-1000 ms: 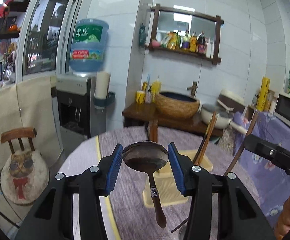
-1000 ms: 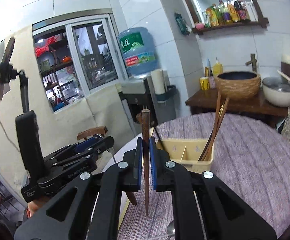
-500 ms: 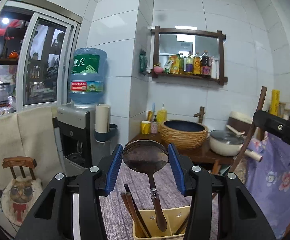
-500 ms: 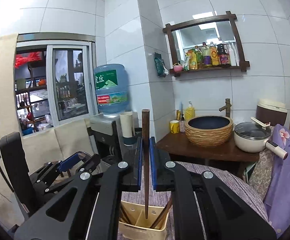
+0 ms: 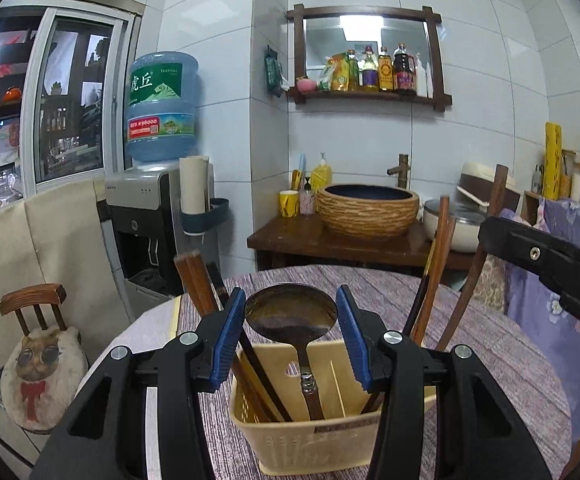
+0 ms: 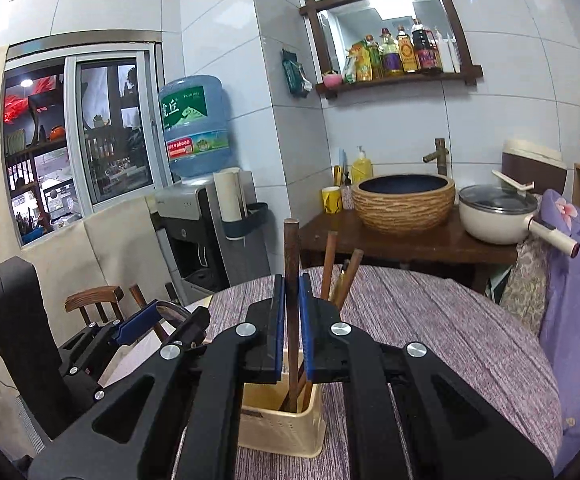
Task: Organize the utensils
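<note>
My left gripper (image 5: 290,322) is shut on a metal spoon (image 5: 290,312), its blue pads pressing the rim of the bowl. The handle hangs down into a yellow plastic basket (image 5: 309,450) on the table. Several brown chopsticks (image 5: 196,280) lean in the basket at both ends. My right gripper (image 6: 291,320) is shut on one upright brown chopstick (image 6: 291,248), whose lower tip reaches inside the basket (image 6: 282,428). In the right wrist view the left gripper (image 6: 158,316) is low at the left. The right gripper (image 5: 549,264) shows at the right edge of the left wrist view.
The basket stands on a round table with a purple cloth (image 6: 449,340). Behind it are a wooden side table with a woven basin (image 5: 367,210) and a white pot (image 6: 497,216). A water dispenser (image 5: 142,216) and a small chair with a cat cushion (image 5: 42,376) stand at the left.
Both grippers have come forward and down over the basket. The spoon handle and the chopstick tip now sit inside it; a second ago they hung short of it.
</note>
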`<state>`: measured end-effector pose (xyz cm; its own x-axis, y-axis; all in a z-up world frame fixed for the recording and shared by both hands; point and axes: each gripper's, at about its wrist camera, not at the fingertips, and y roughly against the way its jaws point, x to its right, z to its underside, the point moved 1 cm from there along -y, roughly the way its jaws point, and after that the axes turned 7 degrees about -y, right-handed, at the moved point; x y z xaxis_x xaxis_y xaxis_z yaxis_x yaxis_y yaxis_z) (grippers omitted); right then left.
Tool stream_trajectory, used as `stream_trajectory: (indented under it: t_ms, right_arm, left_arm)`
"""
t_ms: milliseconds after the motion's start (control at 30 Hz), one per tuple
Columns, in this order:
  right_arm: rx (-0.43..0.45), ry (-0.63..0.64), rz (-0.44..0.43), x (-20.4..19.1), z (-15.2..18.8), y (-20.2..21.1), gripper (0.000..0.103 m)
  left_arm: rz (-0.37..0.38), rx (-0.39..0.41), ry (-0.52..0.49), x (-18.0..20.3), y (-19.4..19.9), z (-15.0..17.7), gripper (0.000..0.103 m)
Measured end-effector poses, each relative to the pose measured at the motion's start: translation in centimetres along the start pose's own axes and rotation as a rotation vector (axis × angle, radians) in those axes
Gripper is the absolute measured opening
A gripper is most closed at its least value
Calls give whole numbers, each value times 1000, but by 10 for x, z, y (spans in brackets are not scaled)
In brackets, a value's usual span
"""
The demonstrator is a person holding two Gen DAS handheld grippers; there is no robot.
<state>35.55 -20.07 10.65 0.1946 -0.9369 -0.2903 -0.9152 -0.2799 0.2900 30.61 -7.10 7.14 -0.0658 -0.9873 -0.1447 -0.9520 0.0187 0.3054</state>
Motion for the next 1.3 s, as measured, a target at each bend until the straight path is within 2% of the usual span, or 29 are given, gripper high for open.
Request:
stream_trajectory:
  t_ms: [367, 533, 633, 667, 700, 767, 867, 933, 1167, 1233, 1300]
  right_arm:
    - [-31, -34, 10, 10, 9, -7, 8]
    - [-39, -51, 16, 16, 11, -8, 8]
    - [-47, -57, 17, 18, 14, -5, 10]
    - [-47, -58, 17, 19, 15, -3, 16]
    - [-46, -59, 18, 20, 16, -1, 31]
    - [-32, -65, 28, 22, 20, 8, 50]
    - [-40, -62, 49, 27, 28, 19, 55]
    - [-76, -79, 87, 34, 40, 25, 59]
    - [-231, -115, 170, 57, 103, 30, 59]
    - [-293, -137, 168, 62, 124, 28, 59]
    - [-346, -152, 169, 66, 142, 26, 59]
  left_arm:
    - [24, -77, -53, 7, -15, 20, 47]
    - [24, -47, -87, 13, -5, 20, 50]
    - [33, -32, -88, 14, 3, 19, 57]
    - [35, -26, -84, 13, 6, 18, 61]
    - [38, -18, -77, 11, 11, 18, 64]
    - [49, -8, -69, 7, 21, 20, 68]
    - [60, -10, -76, 2, 39, 29, 73]
    - [77, -45, -77, 0, 47, 39, 74]
    - [154, -266, -74, 2, 47, 96, 74]
    - [169, -324, -53, 2, 45, 113, 71]
    - [201, -379, -44, 3, 44, 130, 64]
